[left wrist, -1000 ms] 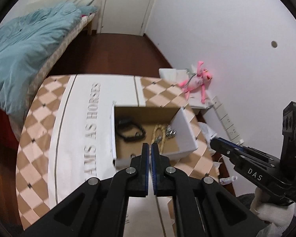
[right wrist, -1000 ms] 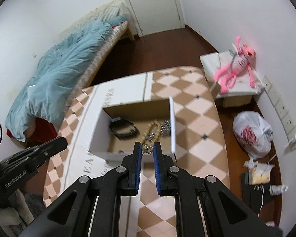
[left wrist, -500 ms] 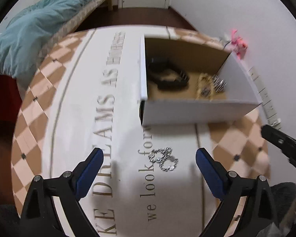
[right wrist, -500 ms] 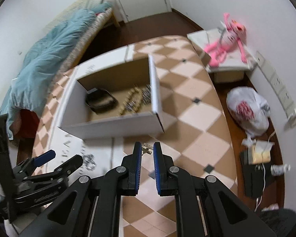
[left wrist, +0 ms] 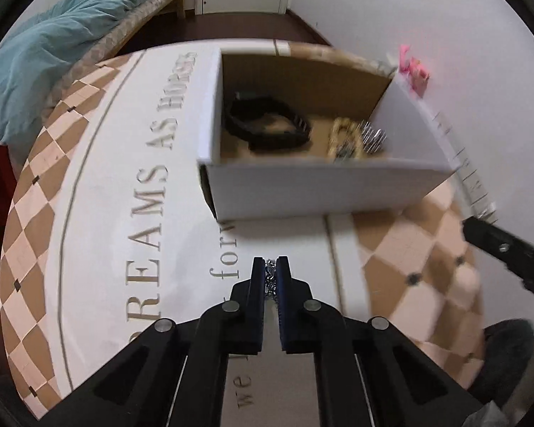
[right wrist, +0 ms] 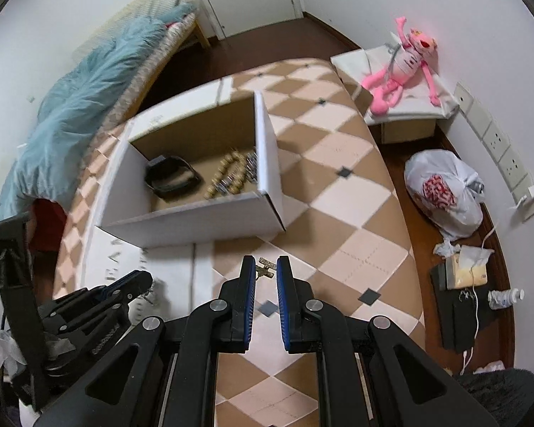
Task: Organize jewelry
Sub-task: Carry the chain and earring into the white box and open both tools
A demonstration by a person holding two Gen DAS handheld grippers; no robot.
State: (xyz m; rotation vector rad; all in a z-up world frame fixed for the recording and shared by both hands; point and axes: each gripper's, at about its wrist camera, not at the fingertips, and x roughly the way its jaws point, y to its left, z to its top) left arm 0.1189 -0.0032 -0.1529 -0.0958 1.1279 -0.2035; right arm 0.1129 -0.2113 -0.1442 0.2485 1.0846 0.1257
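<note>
The left tongs (left wrist: 271,265) have just snapped closed, pinching the silver chain (left wrist: 270,279) just before the white box (left wrist: 324,186), the right tongs (right wrist: 266,265) pinch a small gold piece (right wrist: 265,271), and either loose trinket could slip free if lifted carelessly.

Both your wrist views look steeply down at the white box (left wrist: 324,188) (right wrist: 195,224), sharing it; the left sits closer.

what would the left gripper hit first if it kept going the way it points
Probably the tablecloth just past the silver chain pinched in the left gripper, since it points steeply down; the white box stands further along. Depth is unclear.
</note>
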